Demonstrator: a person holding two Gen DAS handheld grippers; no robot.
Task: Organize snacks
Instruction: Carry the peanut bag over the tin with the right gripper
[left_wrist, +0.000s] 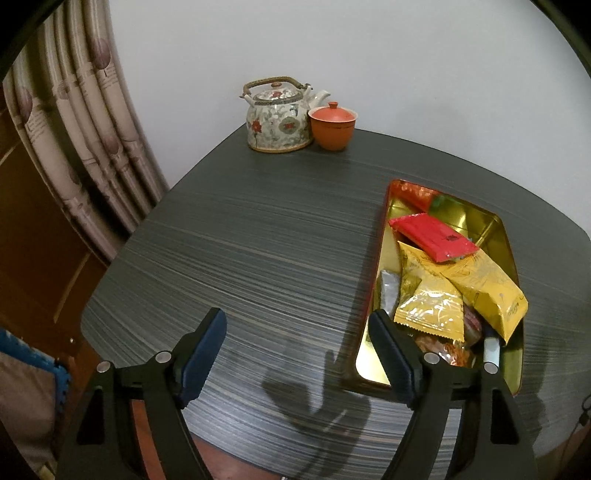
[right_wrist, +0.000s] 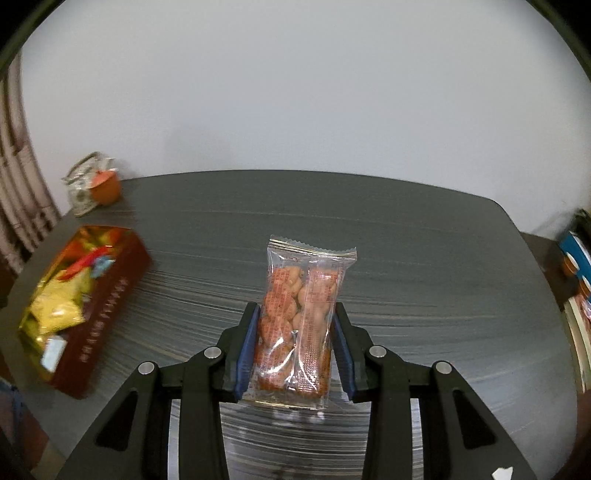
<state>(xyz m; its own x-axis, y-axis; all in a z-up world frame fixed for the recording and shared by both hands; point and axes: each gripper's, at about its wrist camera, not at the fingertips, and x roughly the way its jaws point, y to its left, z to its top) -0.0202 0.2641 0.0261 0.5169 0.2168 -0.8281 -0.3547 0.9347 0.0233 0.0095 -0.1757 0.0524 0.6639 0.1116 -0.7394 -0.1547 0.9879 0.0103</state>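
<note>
- The dark striped table (left_wrist: 258, 240) lies bare across its wide middle and left side, leaving broad room there for a gripper to pass.
- At the far corner by the wall, the floral teapot (left_wrist: 277, 118) and the orange lidded cup (left_wrist: 333, 126) stand touching, blocking that corner.
- The gold-lined tin (left_wrist: 498, 229) takes up the right side in the left wrist view; snack packets (left_wrist: 439, 295) heap its near half, while the far end shows bare gold floor.
- A curtain (left_wrist: 85, 147) hangs close along the left edge.
- In the right wrist view, the surface beyond the clear snack packet (right_wrist: 301, 317) is clear up to the wall.
</note>
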